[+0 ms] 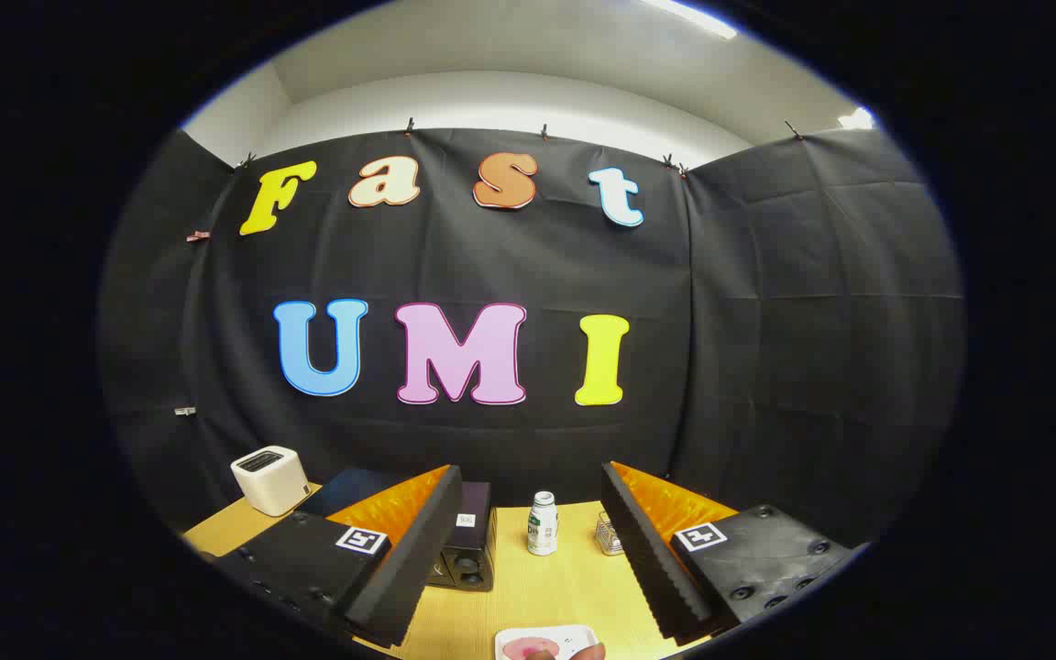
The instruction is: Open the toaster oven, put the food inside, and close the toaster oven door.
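My gripper [530, 474] is held above a wooden table [528, 587], open, with nothing between its fingers. A black toaster oven [471, 548] with round knobs on its face stands just ahead, largely hidden behind the left finger [400, 559]. Whether its door stands open I cannot tell. Below the gap between the fingers, close to me, lies a white plate [574, 635] carrying pink food [524, 648], only partly visible.
A white bottle [543, 523] stands upright on the table beyond the fingers, beside the oven. Next to the right finger sits a small clear container [608, 534]. A white toaster [269, 478] occupies the table's far left corner. Black cloth walls close in the booth.
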Motion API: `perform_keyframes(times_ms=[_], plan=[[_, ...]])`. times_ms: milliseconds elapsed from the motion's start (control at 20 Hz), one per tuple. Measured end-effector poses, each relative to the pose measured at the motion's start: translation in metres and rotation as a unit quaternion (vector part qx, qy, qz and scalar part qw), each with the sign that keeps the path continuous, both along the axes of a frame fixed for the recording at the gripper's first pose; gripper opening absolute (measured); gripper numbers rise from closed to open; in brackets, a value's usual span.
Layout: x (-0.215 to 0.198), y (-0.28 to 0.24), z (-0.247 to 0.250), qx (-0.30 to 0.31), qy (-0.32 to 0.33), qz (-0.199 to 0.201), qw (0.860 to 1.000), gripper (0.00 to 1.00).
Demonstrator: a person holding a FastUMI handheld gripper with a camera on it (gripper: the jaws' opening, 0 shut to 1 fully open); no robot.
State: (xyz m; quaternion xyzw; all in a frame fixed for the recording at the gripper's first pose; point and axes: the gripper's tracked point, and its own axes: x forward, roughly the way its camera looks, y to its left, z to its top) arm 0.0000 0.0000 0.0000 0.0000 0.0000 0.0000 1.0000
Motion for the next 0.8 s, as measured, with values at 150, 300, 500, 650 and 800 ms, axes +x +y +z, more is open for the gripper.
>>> perform_keyframes(times_ms=[150,300,500,650,800], plan=[[-0.0002,-0.0005,0.0010,-0.002,0.002,-0.001,1.000,0.98],[-0.0006,-0.0005,0.0008,-0.006,0.003,0.001,1.000,0.98],[-0.0008,-0.0007,0.0007,-0.003,0.005,0.001,1.000,0.98],[-0.0007,-0.0008,0.0009,-0.005,0.004,0.000,1.000,0.98],[-0.0008,0.0003,-0.0002,-0.004,0.004,0.001,1.000,0.98]])
